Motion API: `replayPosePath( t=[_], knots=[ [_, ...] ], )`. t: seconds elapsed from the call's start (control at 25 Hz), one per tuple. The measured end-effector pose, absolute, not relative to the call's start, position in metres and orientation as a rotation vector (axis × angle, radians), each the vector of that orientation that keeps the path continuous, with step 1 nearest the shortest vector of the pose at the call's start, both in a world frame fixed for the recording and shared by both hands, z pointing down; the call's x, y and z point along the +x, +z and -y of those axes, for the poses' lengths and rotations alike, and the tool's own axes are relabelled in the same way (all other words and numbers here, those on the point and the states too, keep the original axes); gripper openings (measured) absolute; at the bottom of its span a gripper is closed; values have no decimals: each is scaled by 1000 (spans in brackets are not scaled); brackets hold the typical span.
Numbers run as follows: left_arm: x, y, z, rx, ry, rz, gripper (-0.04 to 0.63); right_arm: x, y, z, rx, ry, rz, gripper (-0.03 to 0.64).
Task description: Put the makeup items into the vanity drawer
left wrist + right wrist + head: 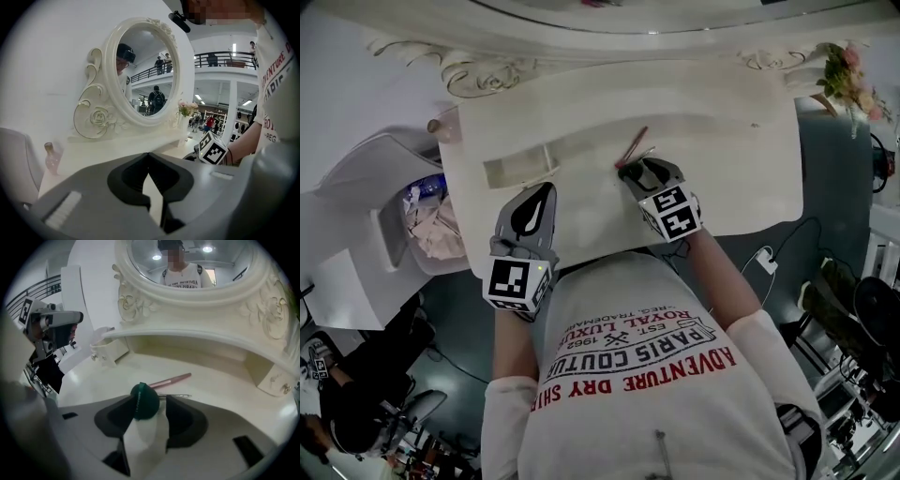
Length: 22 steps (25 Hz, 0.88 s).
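**Drawer open, makeup not yet in it**

The vanity drawer (525, 176) stands pulled out at the far left of the surface (741, 178). As far as the head view tells, I can make out nothing inside it. On that showing, the task is at an early stage.

Three items lie out on the surface, all to the right of the drawer. A dark green makeup sponge (143, 401) sits nearest. A pink cosmetic pencil (171, 380) lies slanted just beyond it. A thin metal tool (177, 395) lies between the two; it is too fine to name more closely.

The right gripper (150, 398) is at the sponge. Its jaws stand well apart with the sponge between their tips. The sponge is close against the left jaw and clear of the right one, so it is not clamped. It appears to rest on the surface rather than hang in a grip.

The left gripper (547, 190) hovers over the near left of the surface, just short of the drawer. Its jaw tips meet and nothing is between them.

What is left, by my reading, is nearly all of the job. The sponge, the pencil and the metal tool each need carrying left into the drawer, which may then need closing.
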<state>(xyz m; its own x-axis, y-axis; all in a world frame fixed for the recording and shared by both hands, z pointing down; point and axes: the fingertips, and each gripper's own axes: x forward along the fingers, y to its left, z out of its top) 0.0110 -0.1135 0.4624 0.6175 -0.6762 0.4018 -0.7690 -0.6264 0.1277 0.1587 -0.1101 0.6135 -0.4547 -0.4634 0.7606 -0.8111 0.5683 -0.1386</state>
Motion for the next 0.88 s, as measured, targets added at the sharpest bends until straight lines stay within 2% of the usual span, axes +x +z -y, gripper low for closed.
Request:
replayPosePath(
  t=[0.12,0.32,0.4,0.64,0.88],
  knots=[
    [9,465,118,2542,462,1179,9,155,617,112,993,661,2110,176],
    [7,468,122,2536,460,1190,9,150,614,109,963,629,2103,112],
    [8,465,121,2540,454,1189,9,149,612,106,946,628,2103,65],
    [4,452,113,2571,429,1172,9,144,589,107,955,607,2131,46],
    [-28,435,105,2583,396,1195,9,115,546,119,1002,537,2174,46]
  ],
)
